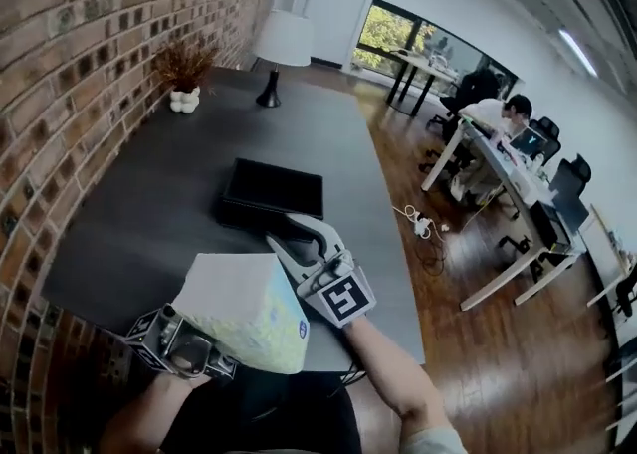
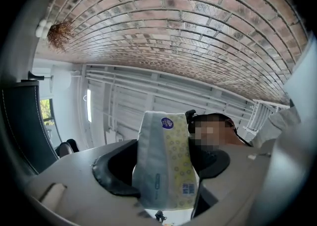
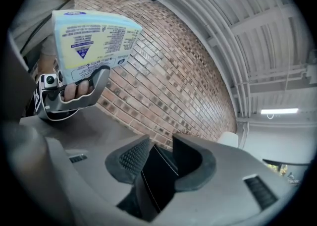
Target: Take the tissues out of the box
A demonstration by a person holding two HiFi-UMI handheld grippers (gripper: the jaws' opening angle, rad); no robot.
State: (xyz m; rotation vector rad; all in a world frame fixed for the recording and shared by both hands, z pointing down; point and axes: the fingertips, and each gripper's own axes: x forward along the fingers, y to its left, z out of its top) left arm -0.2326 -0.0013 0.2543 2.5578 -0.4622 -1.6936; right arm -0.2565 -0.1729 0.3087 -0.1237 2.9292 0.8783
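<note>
- Head view: dark table runs along a brick wall on the 9 o'clock side.
- A flat black box lies on the table just above the middle of the view. Its lid looks down.
- The tissue pack is out of the box. It is lifted clear of the table at 6 to 7 o'clock, with a yellow-dotted wrapper and a pale top face.
- The left gripper sits under the pack at 7 o'clock, its jaws hidden by the pack here.
- The right gripper reaches in from 5 o'clock, its tips at the near edge of the box.
- A white lamp stands at 12 o'clock and a dried plant in a white pot at 11 o'clock. People at desks are at 2 o'clock, well apart from the table.
- Left gripper view: the jaws are clamped on the tissue pack, one pad on each broad side. The pack stands upright between them and sticks out toward 12 o'clock. The brick wall fills the upper half.
- Right gripper view: the jaws are drawn in on a black edge of the box, which fills the gap between the pads.
- At 10 o'clock in this view, the tissue pack shows its printed underside in the left gripper. A hand is wrapped on that gripper's handle.
</note>
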